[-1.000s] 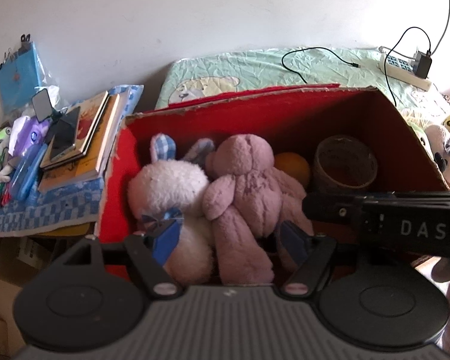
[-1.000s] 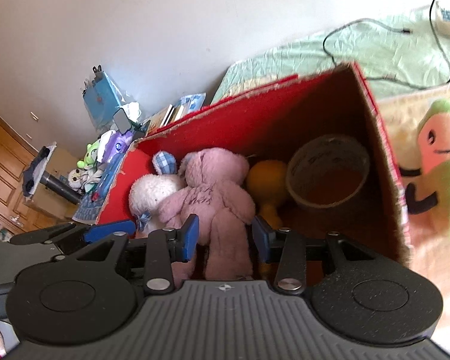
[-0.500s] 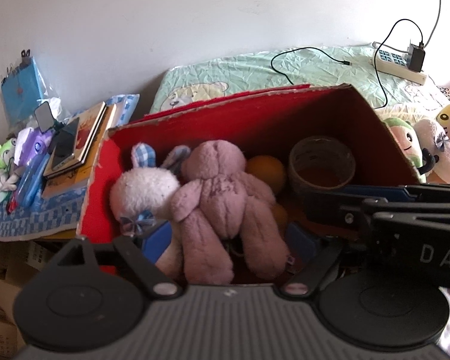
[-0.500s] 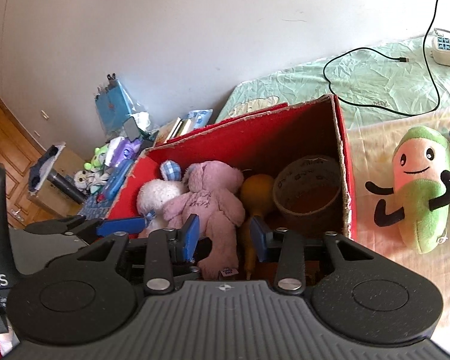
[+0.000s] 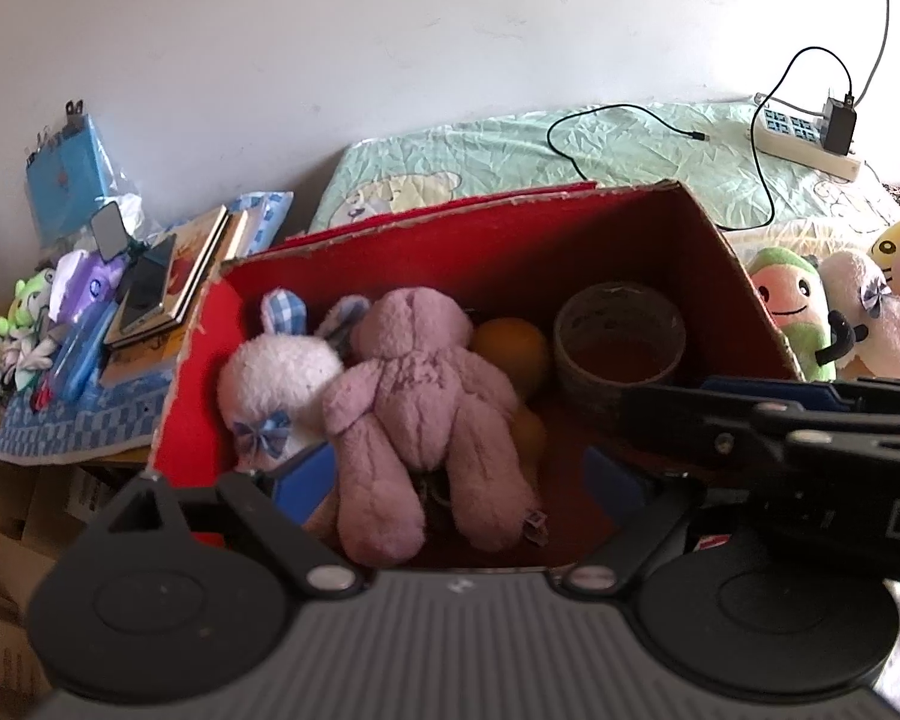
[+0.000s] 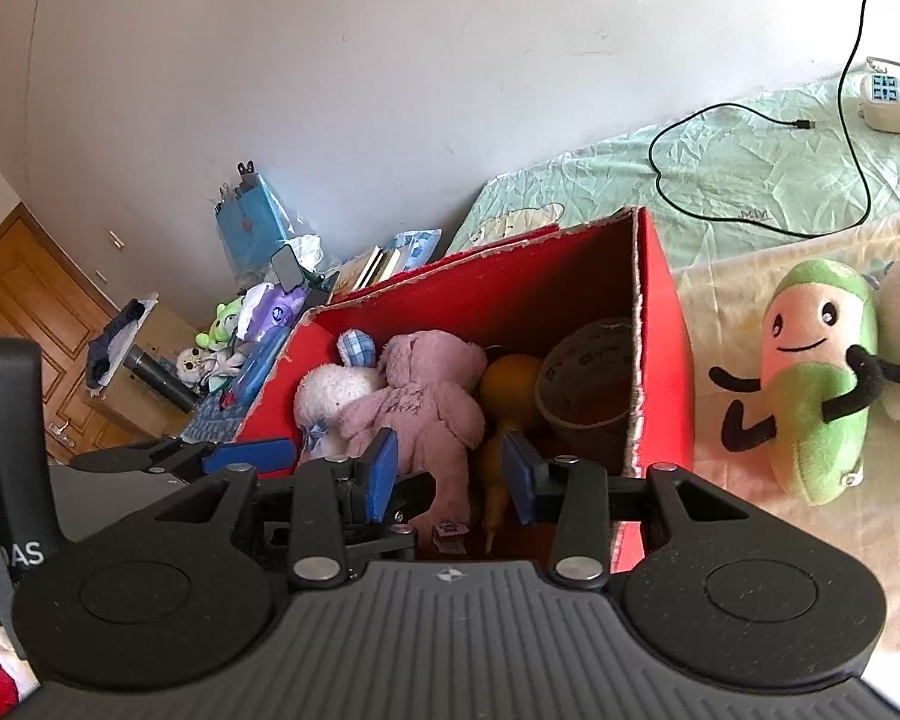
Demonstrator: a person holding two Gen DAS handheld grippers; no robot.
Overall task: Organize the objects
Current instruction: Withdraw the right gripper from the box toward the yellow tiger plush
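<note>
A red cardboard box (image 5: pixel 510 252) sits on the bed and holds a pink plush bear (image 5: pixel 420 414), a white bunny (image 5: pixel 276 384), an orange toy (image 5: pixel 510 348) and a brown tape roll (image 5: pixel 621 342). My left gripper (image 5: pixel 459 480) hovers open above the box's near edge, with nothing held. The right gripper (image 6: pixel 450 474) is open too, above the same edge, with the bear (image 6: pixel 426 402) beyond its fingertips. A green-and-pink plush (image 6: pixel 810 384) lies on the bed to the right of the box (image 6: pixel 660 312).
Left of the box, a side table with a blue checked cloth (image 5: pixel 78 420) carries books (image 5: pixel 192 264), a phone and small toys. More plush toys (image 5: pixel 870 312) lie at the right. A power strip (image 5: pixel 804 138) and cable rest on the green sheet behind.
Both grippers have drawn back and up from the box, so it looks smaller and farther. The right view has swung right, and more of the green plush shows.
</note>
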